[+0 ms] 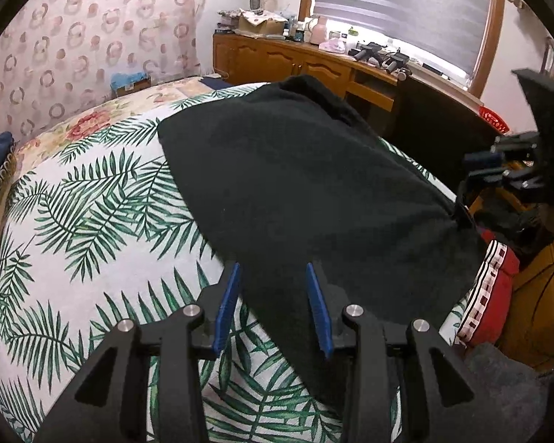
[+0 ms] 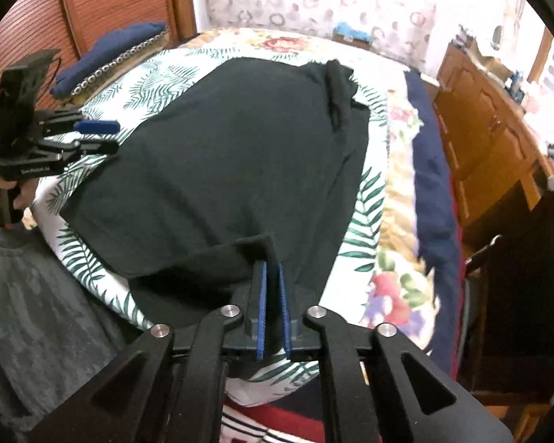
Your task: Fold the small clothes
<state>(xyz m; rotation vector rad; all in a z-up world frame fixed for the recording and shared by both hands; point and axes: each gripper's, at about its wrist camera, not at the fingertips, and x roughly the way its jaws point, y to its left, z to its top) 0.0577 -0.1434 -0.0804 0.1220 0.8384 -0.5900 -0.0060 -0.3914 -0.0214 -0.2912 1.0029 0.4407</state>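
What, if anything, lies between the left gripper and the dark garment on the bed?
Nothing visible. The left gripper hangs with its jaws apart right at the near edge of the dark garment, which lies spread on the palm-leaf bedcover. The right gripper already pinches another corner.

Bed (image 2: pixel 395 243) covered with floral quilt (image 2: pixel 399 155), white palm-leaf sheet (image 1: pixel 92 199) spread over it. Dark garment (image 1: pixel 306 184) flat on the sheet; navy pillow (image 2: pixel 110 51) at the headboard end.
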